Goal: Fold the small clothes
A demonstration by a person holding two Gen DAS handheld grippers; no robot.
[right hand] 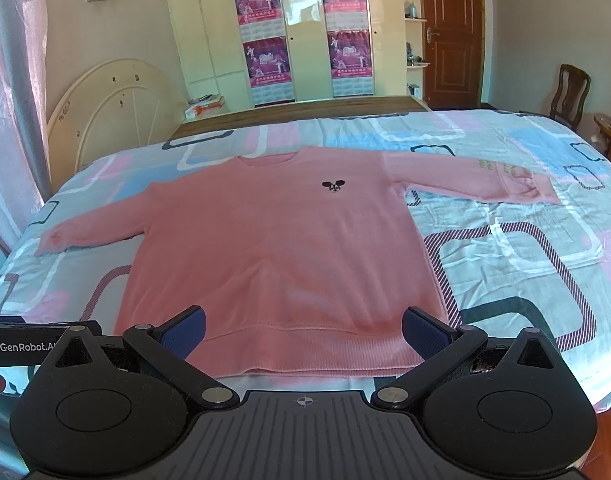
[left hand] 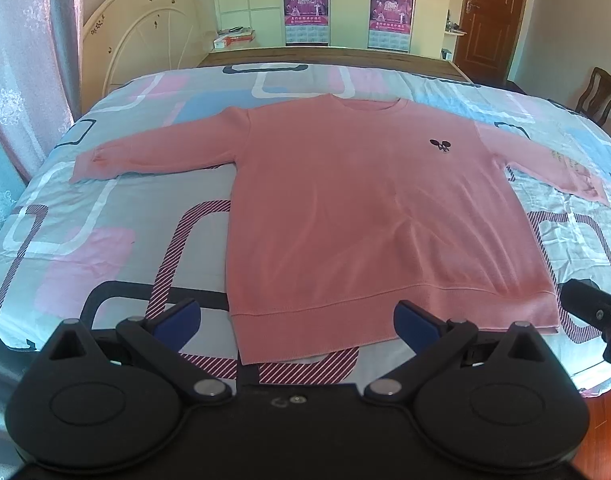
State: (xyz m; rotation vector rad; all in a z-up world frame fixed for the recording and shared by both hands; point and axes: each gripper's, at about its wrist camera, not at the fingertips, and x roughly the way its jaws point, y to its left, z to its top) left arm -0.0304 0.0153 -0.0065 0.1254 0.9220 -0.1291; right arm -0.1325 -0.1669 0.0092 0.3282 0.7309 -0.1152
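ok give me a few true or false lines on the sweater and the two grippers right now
1. The sweater lies spread flat on the bed, front up. True.
2. Both sleeves are folded across the chest. False: each sleeve stretches out sideways onto the bedsheet.
3. The left gripper is open and holds nothing. True.
4. The right gripper is clamped on the hem. False: its jaws stand wide apart above the hem, gripping nothing.
5. A small dark logo sits on the chest. True.
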